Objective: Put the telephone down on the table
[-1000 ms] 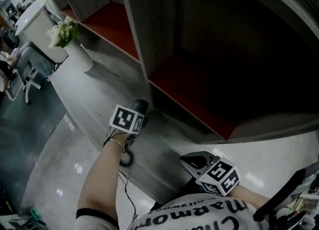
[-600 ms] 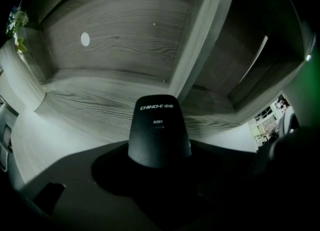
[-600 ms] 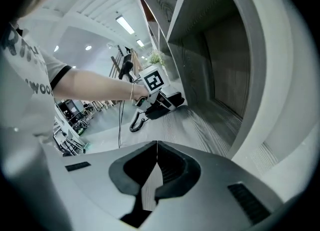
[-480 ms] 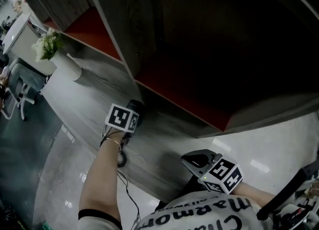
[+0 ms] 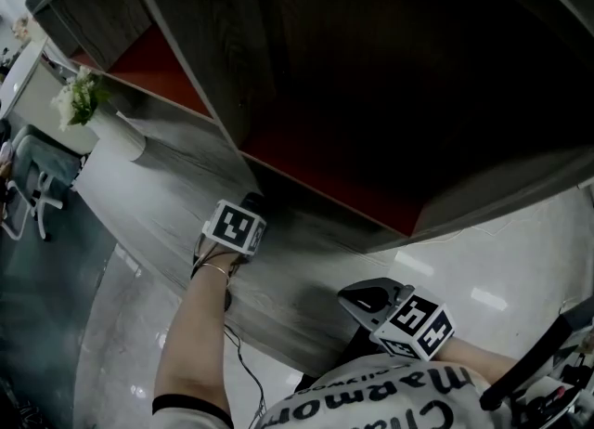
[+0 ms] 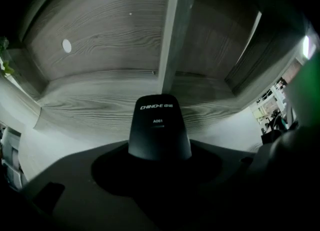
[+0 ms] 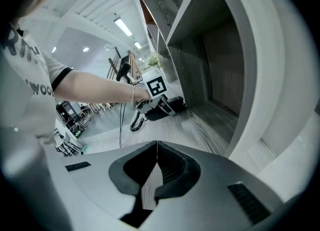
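- Two grippers are in play. Your left gripper [image 5: 243, 218], at 8 o'clock in the head view, is clamped on the black telephone [image 6: 159, 127]. Your right gripper [image 7: 152, 167], at 5 o'clock, has its jaws together on nothing.
- One telephone: it points steeply down at the grey wooden table [image 5: 167, 204], close to the foot of the shelf unit [image 5: 306, 74]. From the right gripper view it looks to be at the surface, but no view settles whether it rests there.
- Risk, dropping: if you part the jaws while the telephone is short of the table, it will probably fall and knock the wood.
- Risk, toppling: the telephone stands nearly on end in the grip, so if you let go at this tilt it could tip over or slide.
- Risk, dragging: the coiled cord [image 7: 135, 121] lies at 7 o'clock from the telephone, toward the table's near edge. If the cord's weight pulls, or it catches your arm, the telephone could be drawn off.
- Risk, bumping: the shelf upright [image 6: 172, 30] stands at 12 o'clock from the telephone, so a push forward would likely strike it.
- Count: two grippers, two marker cubes, one telephone, one coiled cord, one table, one shelf unit, and one white vase [image 5: 116, 135] of flowers at 10 o'clock, well apart.
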`<state>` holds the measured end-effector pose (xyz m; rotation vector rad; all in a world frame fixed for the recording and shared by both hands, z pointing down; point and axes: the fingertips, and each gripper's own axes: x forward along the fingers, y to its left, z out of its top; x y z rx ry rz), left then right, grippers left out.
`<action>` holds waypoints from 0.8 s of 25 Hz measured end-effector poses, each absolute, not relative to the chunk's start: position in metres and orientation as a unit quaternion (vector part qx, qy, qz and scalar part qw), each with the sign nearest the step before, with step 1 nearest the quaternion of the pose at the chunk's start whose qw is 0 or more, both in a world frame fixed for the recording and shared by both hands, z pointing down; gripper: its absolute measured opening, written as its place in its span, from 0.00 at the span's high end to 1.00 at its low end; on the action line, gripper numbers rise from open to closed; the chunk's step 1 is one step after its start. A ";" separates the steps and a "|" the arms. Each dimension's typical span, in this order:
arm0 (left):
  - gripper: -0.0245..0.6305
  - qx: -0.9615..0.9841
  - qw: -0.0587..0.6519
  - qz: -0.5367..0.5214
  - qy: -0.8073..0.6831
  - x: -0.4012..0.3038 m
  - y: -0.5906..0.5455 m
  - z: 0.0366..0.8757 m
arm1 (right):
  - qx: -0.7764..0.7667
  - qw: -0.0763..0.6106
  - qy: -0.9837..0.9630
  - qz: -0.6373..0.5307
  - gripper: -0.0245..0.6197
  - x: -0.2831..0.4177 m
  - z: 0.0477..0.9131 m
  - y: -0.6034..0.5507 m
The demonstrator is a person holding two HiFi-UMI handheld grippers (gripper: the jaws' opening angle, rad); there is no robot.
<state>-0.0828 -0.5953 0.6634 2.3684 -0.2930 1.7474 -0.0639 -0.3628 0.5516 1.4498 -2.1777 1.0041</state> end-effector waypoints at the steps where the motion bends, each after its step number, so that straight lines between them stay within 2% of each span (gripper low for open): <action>1: 0.54 0.798 0.089 0.589 -0.094 -0.083 -0.594 0.663 | 0.510 0.168 -0.765 0.354 0.94 -0.064 0.552 -0.362; 20: 0.54 0.810 0.083 0.575 -0.080 -0.082 -0.588 0.663 | 0.497 0.169 -0.769 0.365 0.94 -0.066 0.558 -0.351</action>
